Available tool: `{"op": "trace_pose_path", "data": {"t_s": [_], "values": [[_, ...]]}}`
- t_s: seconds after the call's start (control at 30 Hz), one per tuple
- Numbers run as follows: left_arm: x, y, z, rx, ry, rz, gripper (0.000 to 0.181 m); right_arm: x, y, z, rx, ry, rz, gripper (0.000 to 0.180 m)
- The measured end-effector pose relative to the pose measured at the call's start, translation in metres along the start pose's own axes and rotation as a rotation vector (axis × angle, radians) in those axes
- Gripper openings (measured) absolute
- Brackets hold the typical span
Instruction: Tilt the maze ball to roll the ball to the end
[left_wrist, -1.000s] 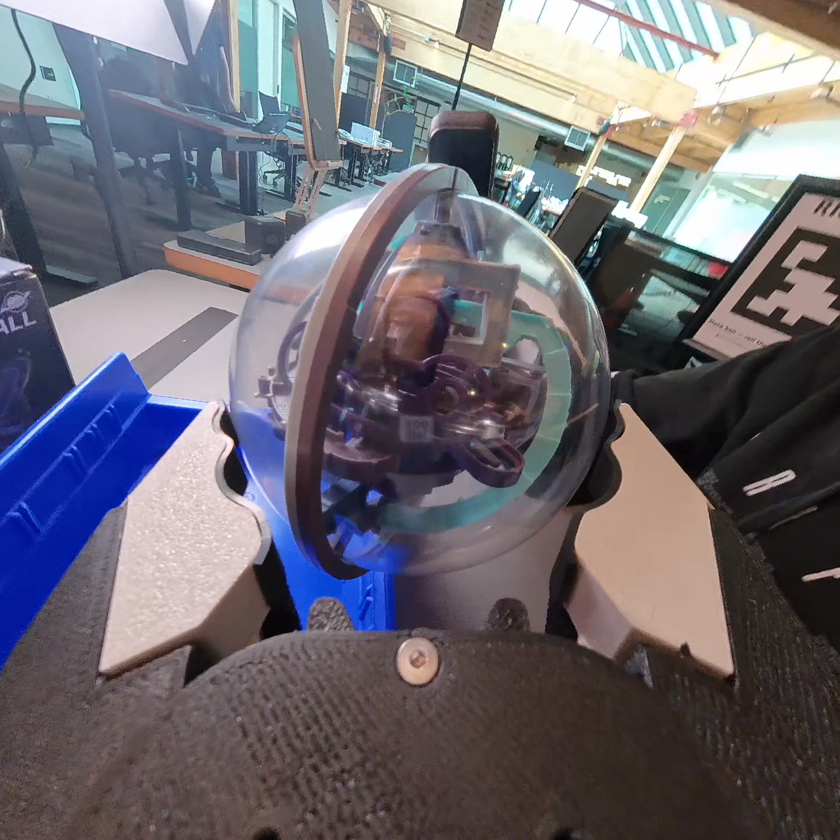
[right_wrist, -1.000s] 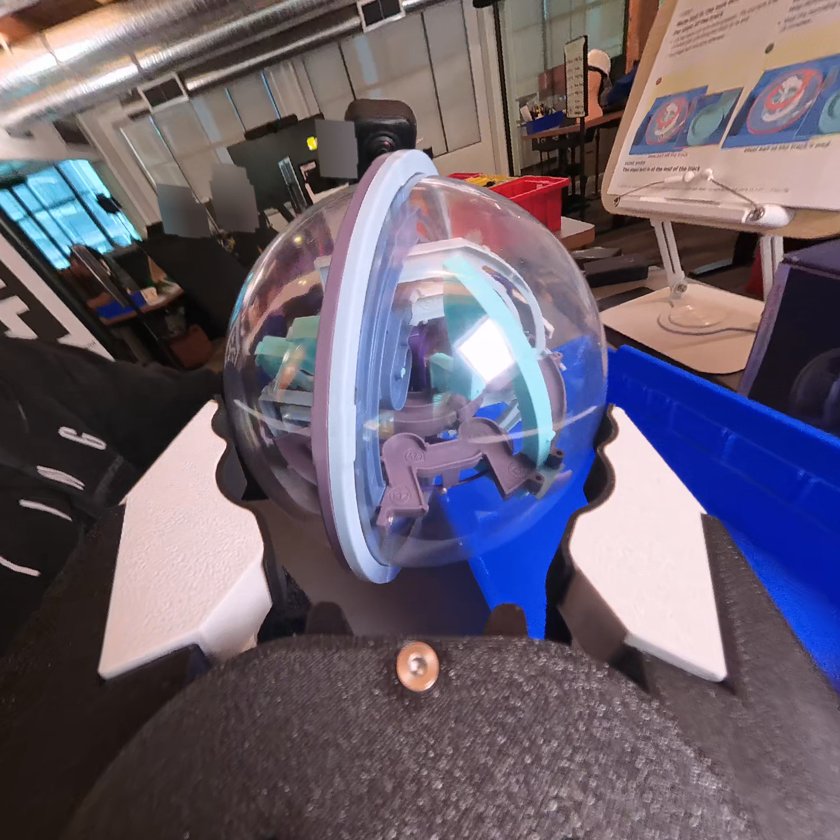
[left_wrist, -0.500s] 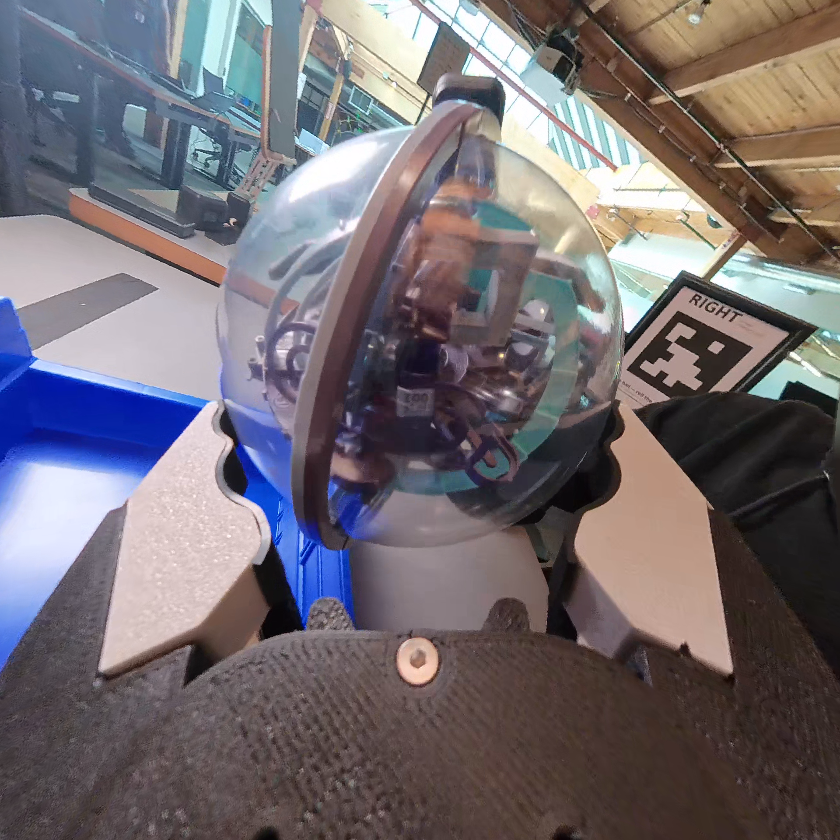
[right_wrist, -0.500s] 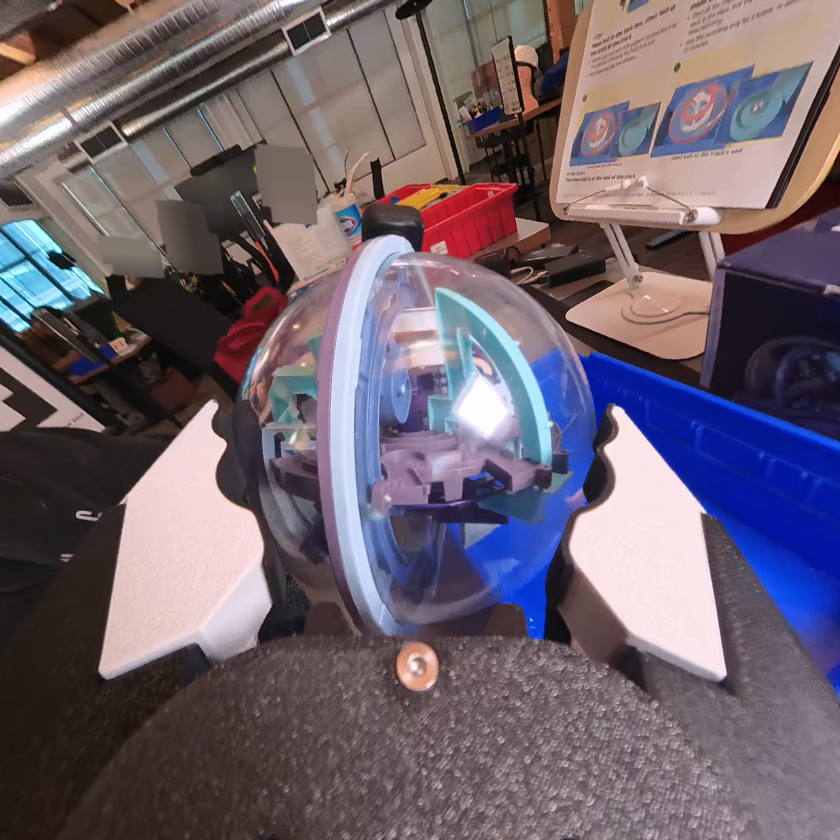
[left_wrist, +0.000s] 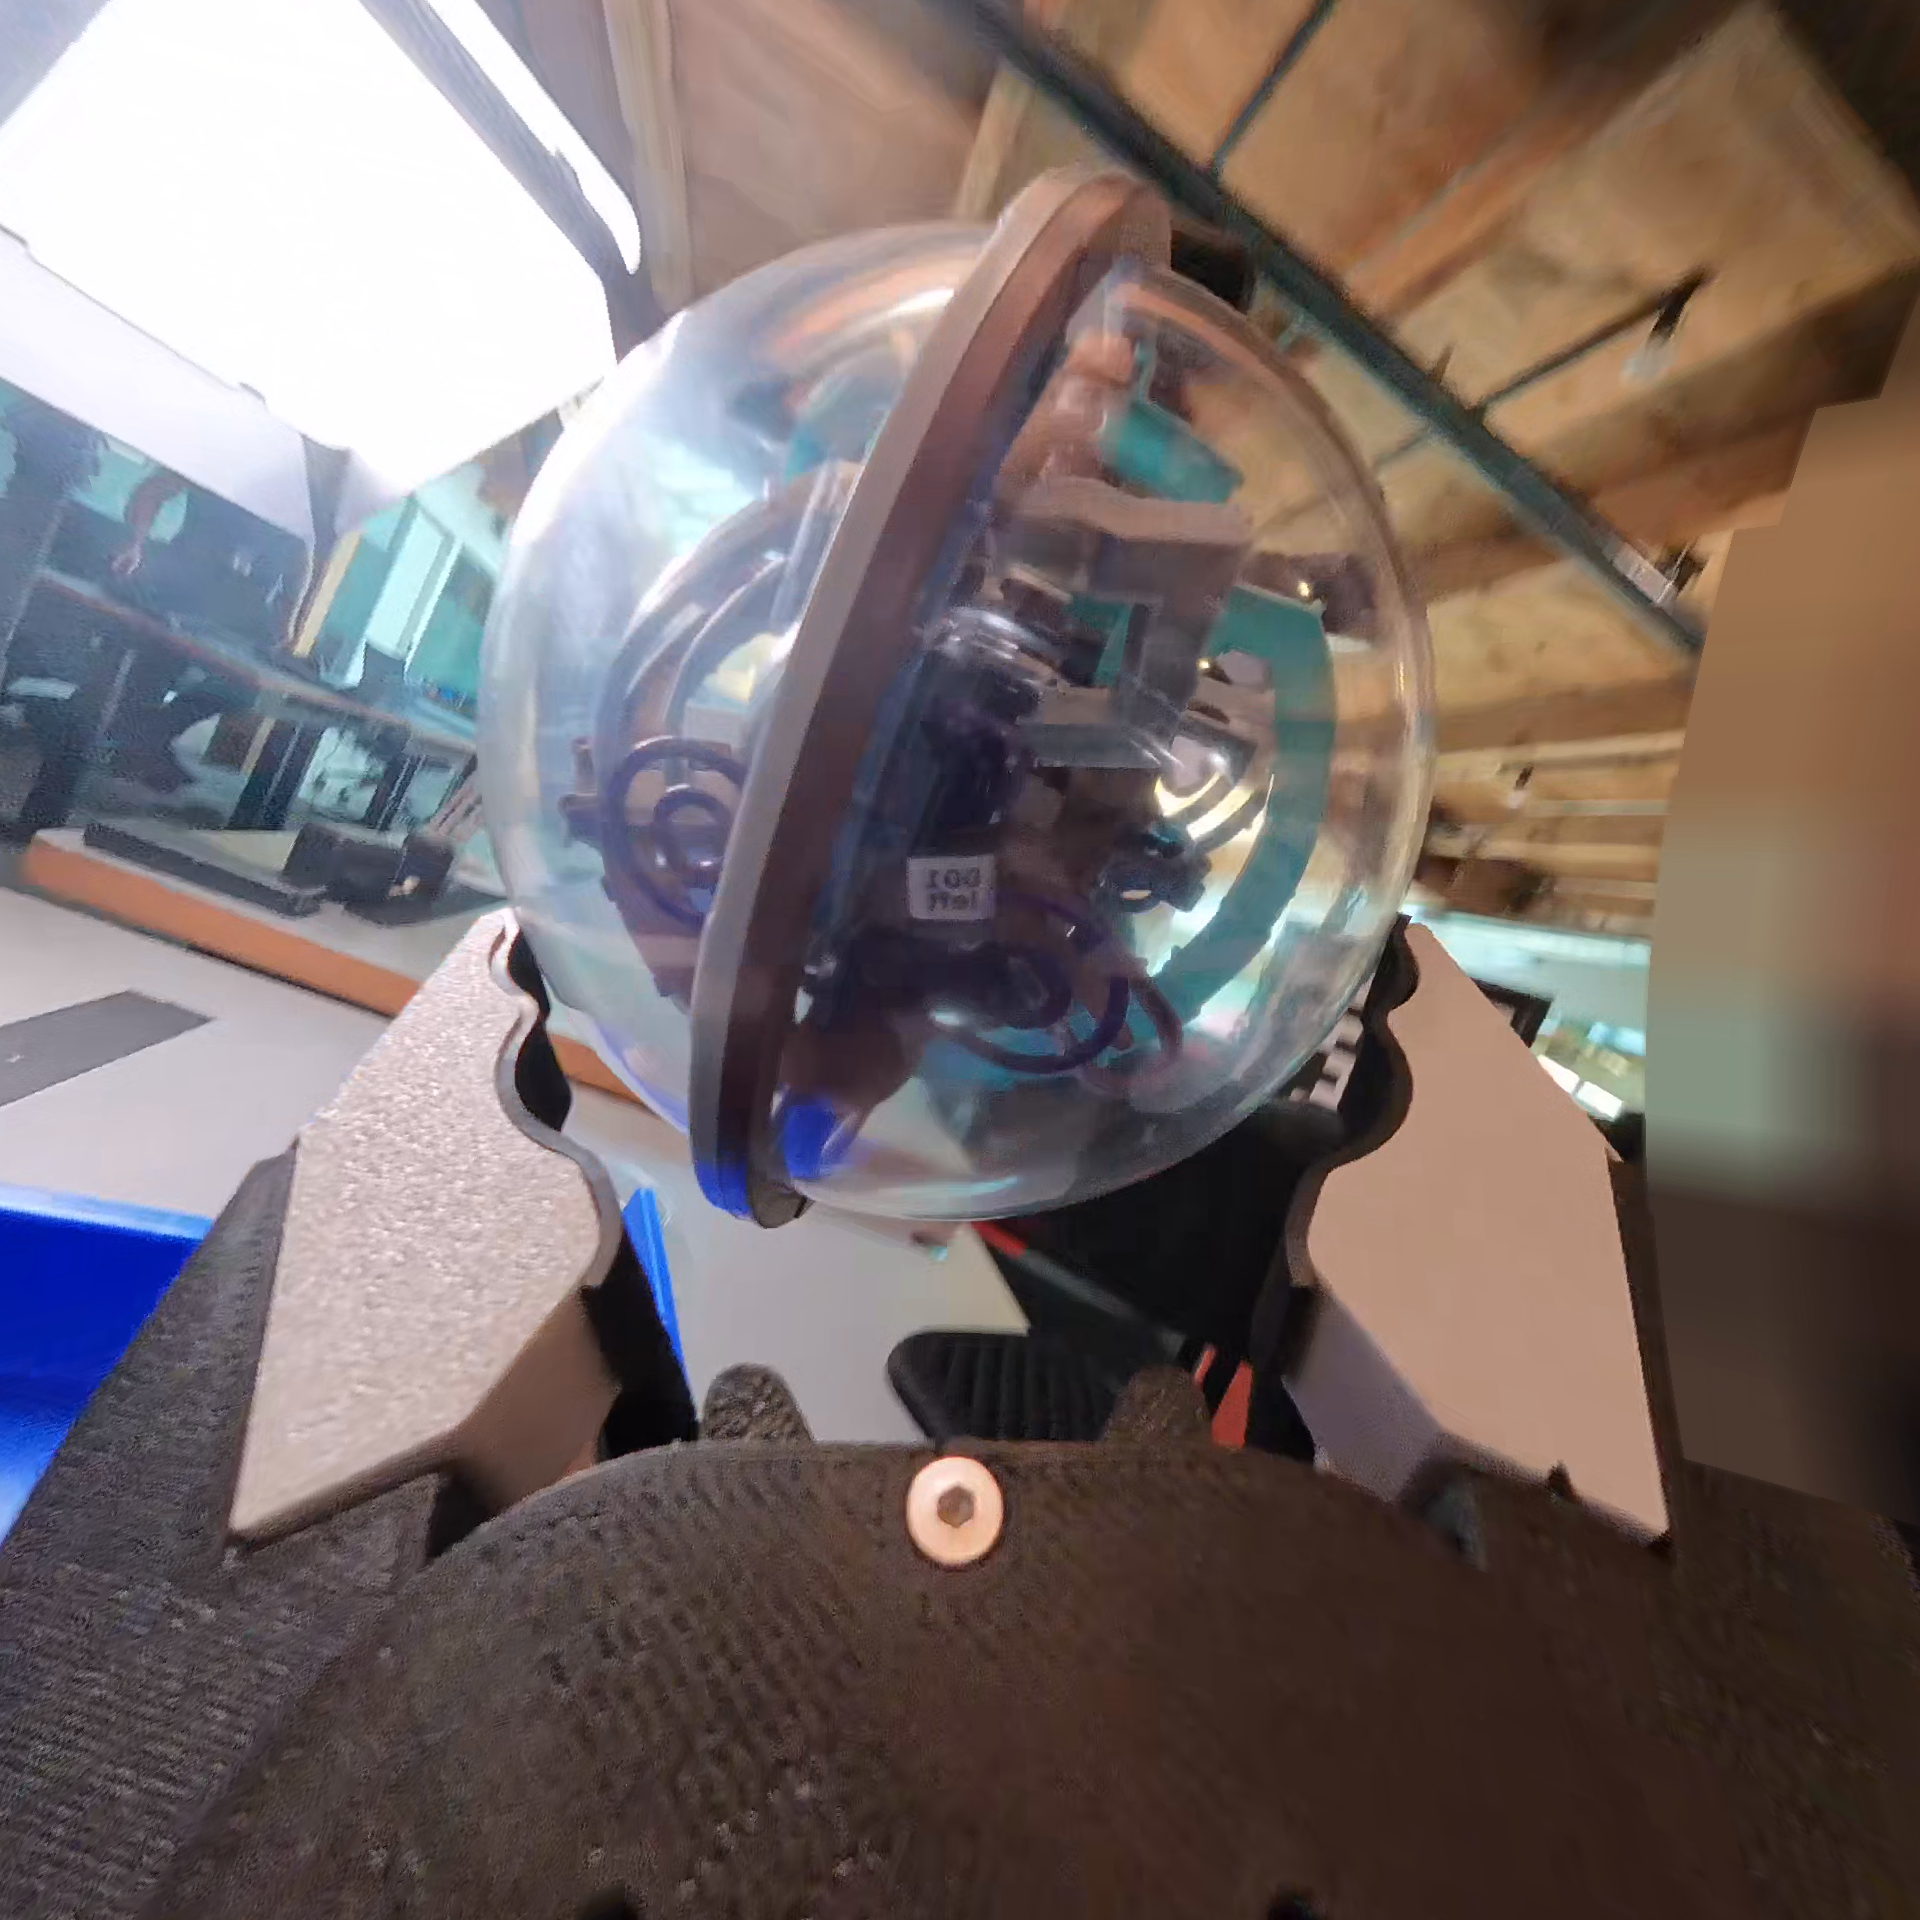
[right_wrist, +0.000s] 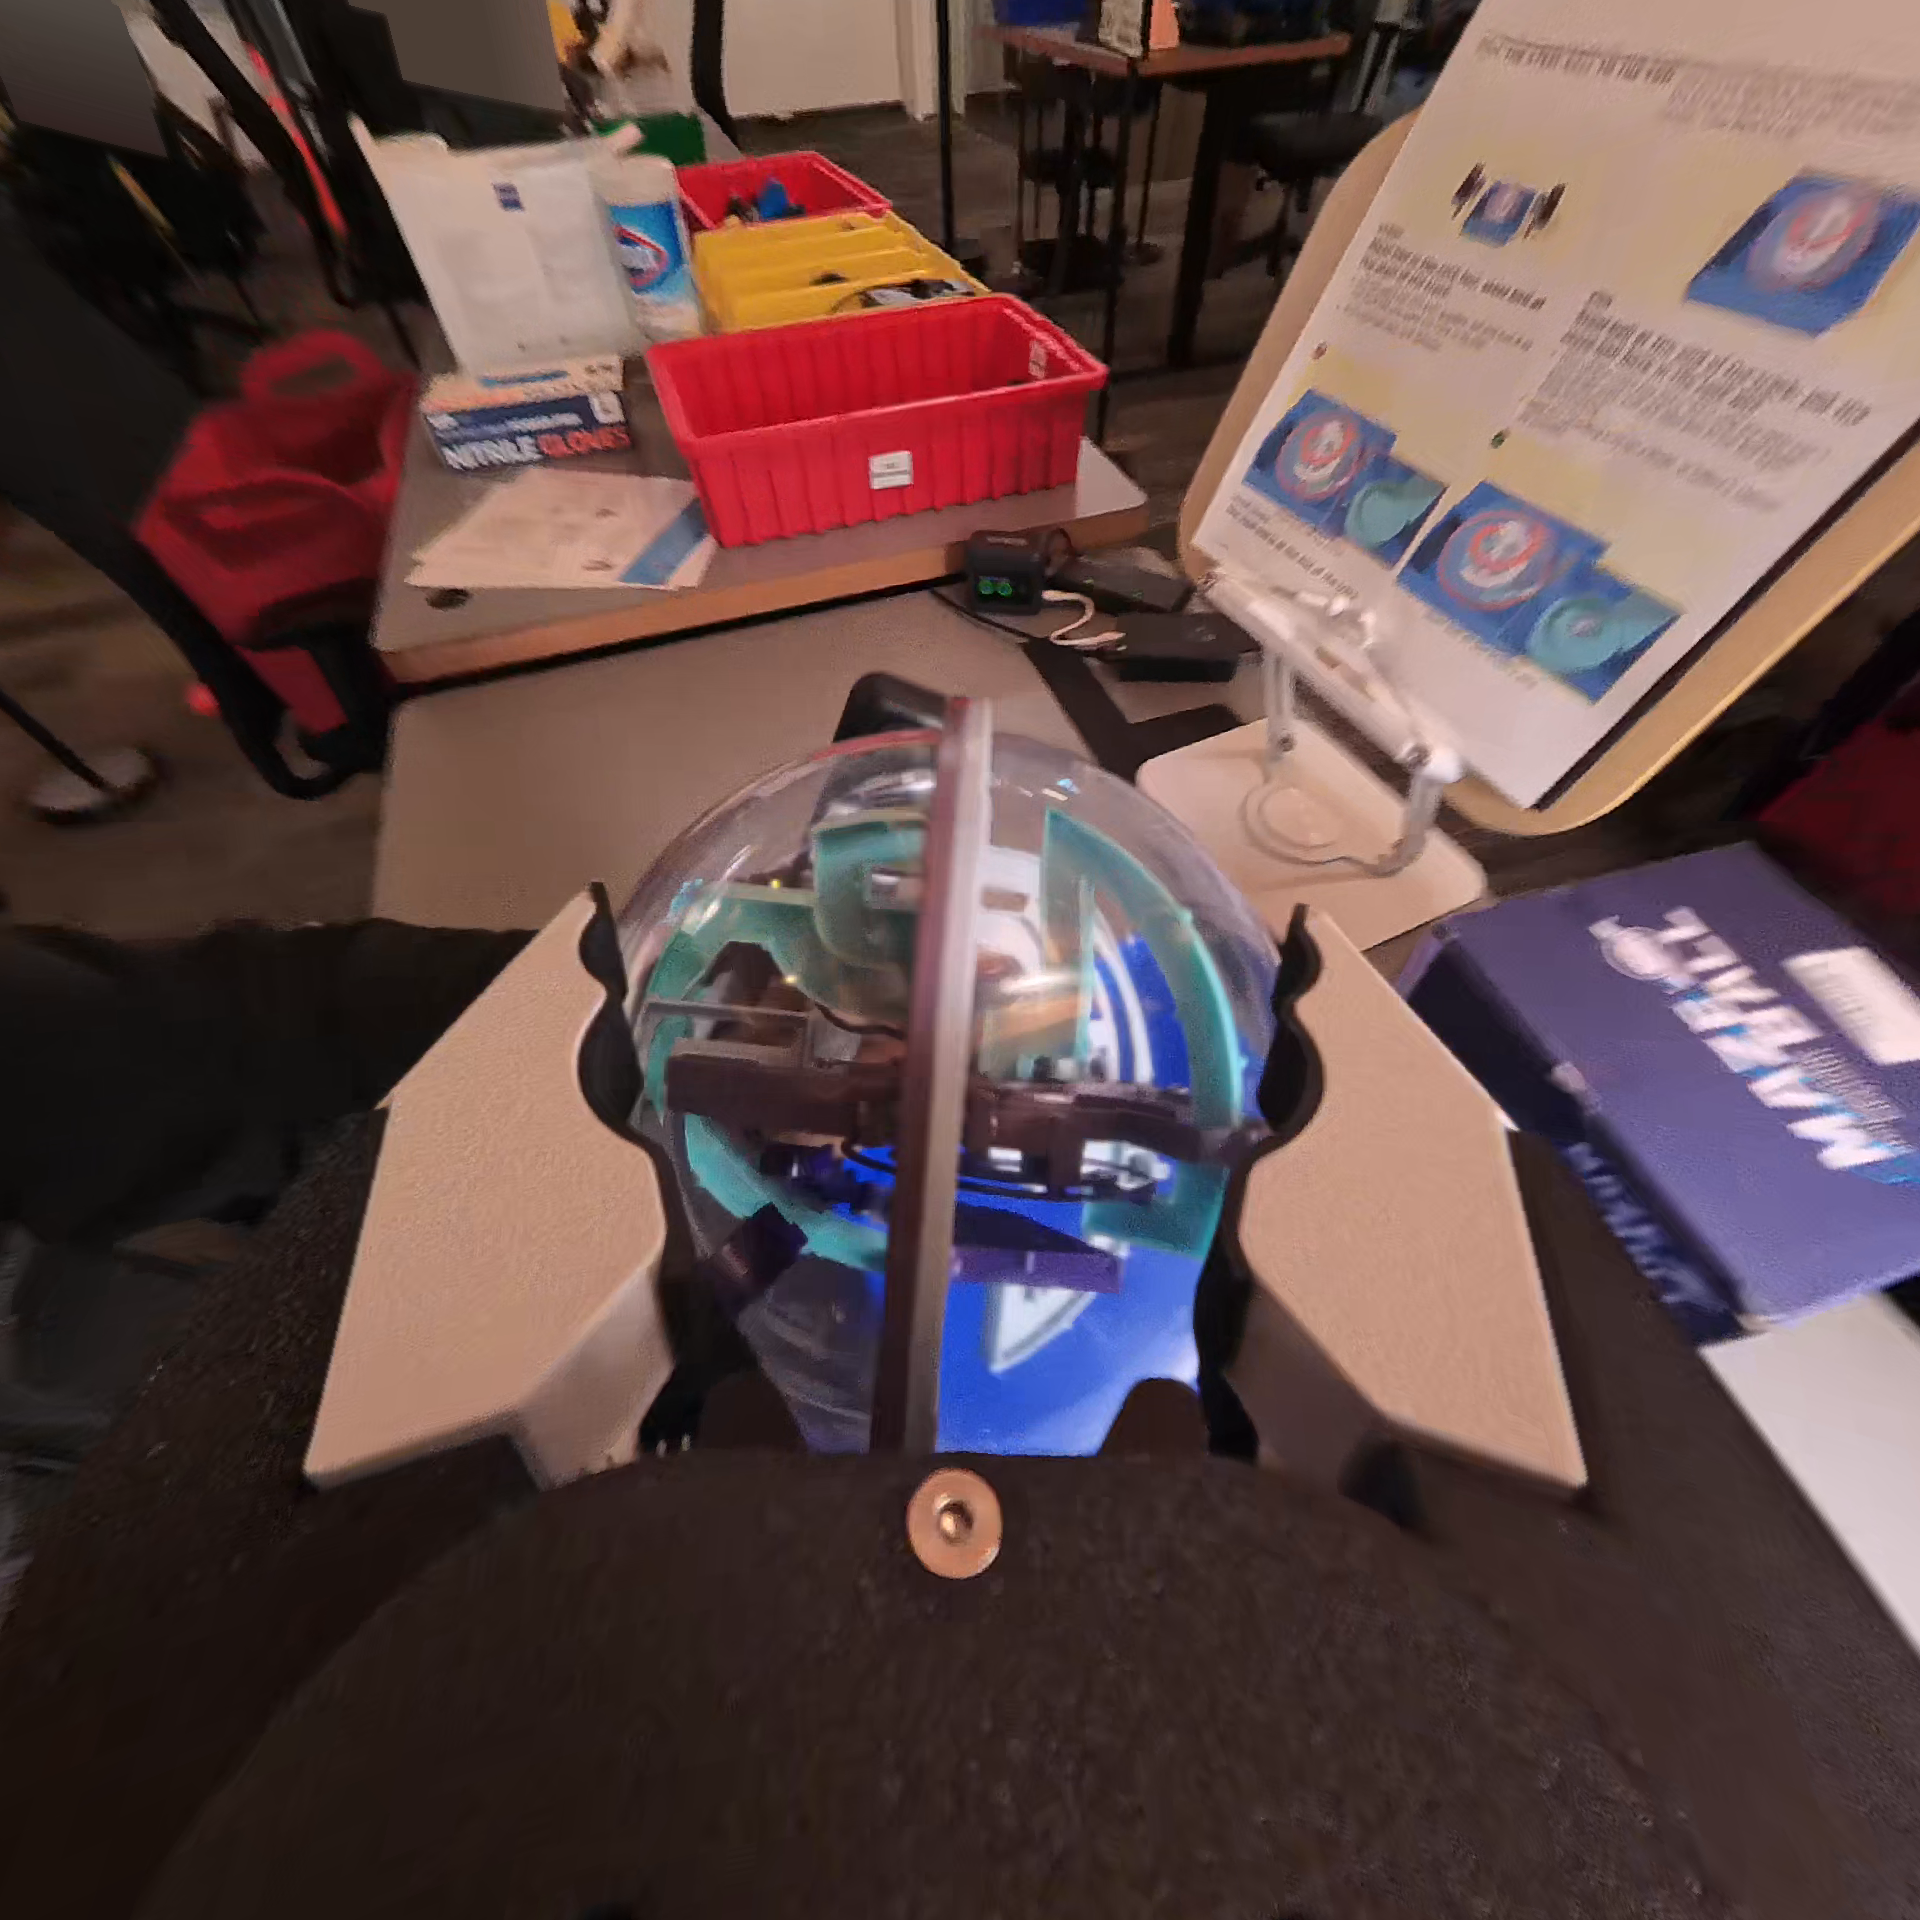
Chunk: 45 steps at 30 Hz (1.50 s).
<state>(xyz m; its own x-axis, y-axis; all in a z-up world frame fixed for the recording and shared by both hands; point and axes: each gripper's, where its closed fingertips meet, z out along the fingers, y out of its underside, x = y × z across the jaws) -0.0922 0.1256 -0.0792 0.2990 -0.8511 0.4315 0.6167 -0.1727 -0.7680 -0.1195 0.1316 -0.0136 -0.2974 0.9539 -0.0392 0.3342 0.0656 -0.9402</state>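
The maze ball (left_wrist: 1039, 540) is a clear sphere with a dark rim around its middle and teal and purple tracks inside. My left gripper (left_wrist: 951, 935) is shut on it, one finger on each side, and points up toward the ceiling. My right gripper (right_wrist: 948, 914) is shut on the same maze ball (right_wrist: 1049, 997) from the opposite side and looks down toward the table. The ball is held in the air above the blue bin (left_wrist: 62, 1299). I cannot make out the small ball inside the maze.
A dark blue box (right_wrist: 1714, 1091) lies to the right. An instruction board on a white stand (right_wrist: 1558, 416) stands behind it. A red bin (right_wrist: 873, 416) and a yellow bin (right_wrist: 821, 260) sit on a far table. A black sleeve (right_wrist: 208, 1039) is at left.
Both grippers have tilted the maze ball together. The left gripper swung up toward the ceiling and the right gripper tipped down toward the table. Both stay shut on it.
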Motion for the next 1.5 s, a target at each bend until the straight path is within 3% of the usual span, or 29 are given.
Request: {"op": "trace_pose_path", "data": {"t_s": [0.13,0.17,0.27,0.33,0.4,0.43,0.47,0.5,0.53,0.57,0.6,0.63,0.8,1.03,1.27,1.4,1.5], "values": [[-0.006,-0.024,-0.017,0.181,0.032,-0.137,0.144,0.013,-0.011,-0.013,0.035,0.126,-0.075,0.110],[-0.010,-0.019,-0.015,0.154,-0.007,-0.124,0.142,0.012,-0.001,-0.019,0.056,0.104,-0.043,0.097],[-0.021,-0.003,-0.010,0.041,-0.101,-0.032,0.140,0.019,0.016,-0.035,0.222,0.077,0.038,0.079],[-0.022,0.008,-0.005,-0.034,-0.134,0.017,0.140,0.022,0.021,-0.051,0.317,0.052,0.076,0.026],[-0.016,0.004,-0.003,-0.026,-0.137,0.082,0.138,0.024,0.039,-0.054,0.286,0.064,0.033,0.015],[-0.012,0.000,-0.003,-0.011,-0.128,0.073,0.128,0.023,0.053,-0.046,0.240,0.072,0.005,0.008],[-0.009,-0.004,-0.004,-0.006,-0.122,0.080,0.089,0.023,0.065,-0.036,0.208,0.083,-0.011,0.001],[-0.002,-0.005,-0.003,-0.006,-0.093,0.095,0.035,0.025,0.072,-0.027,0.214,0.104,-0.010,0.000],[0.012,0.000,0.005,-0.032,-0.022,0.093,0.032,0.027,0.084,-0.016,0.191,0.109,-0.015,0.000],[0.004,0.016,0.009,-0.161,-0.095,0.165,0.000,0.032,0.101,-0.005,0.137,0.126,-0.029,0.000],[-0.019,0.032,0.005,-0.303,-0.272,0.306,0.000,0.037,0.115,0.002,0.108,0.136,-0.032,0.000],[-0.021,0.039,0.003,-0.353,-0.304,0.387,0.000,0.039,0.123,0.006,0.107,0.122,-0.008,0.000],[-0.021,0.051,0.002,-0.431,-0.288,0.366,0.000,0.047,0.140,0.002,0.129,0.132,0.038,0.000],[-0.009,0.063,0.007,-0.477,-0.211,0.371,0.007,0.038,0.127,-0.013,0.197,0.079,0.019,0.000],[0.006,0.076,0.010,-0.542,-0.135,0.302,0.057,0.019,0.120,-0.031,0.149,0.051,-0.089,0.029],[0.030,0.118,-0.003,-0.795,-0.051,0.235,0.086,-0.005,0.151,-0.059,0.016,-0.004,-0.098,0.047],[0.039,0.152,-0.029,-0.950,-0.074,0.254,0.097,-0.030,0.189,-0.085,-0.048,-0.013,-0.072,0.057]]}}
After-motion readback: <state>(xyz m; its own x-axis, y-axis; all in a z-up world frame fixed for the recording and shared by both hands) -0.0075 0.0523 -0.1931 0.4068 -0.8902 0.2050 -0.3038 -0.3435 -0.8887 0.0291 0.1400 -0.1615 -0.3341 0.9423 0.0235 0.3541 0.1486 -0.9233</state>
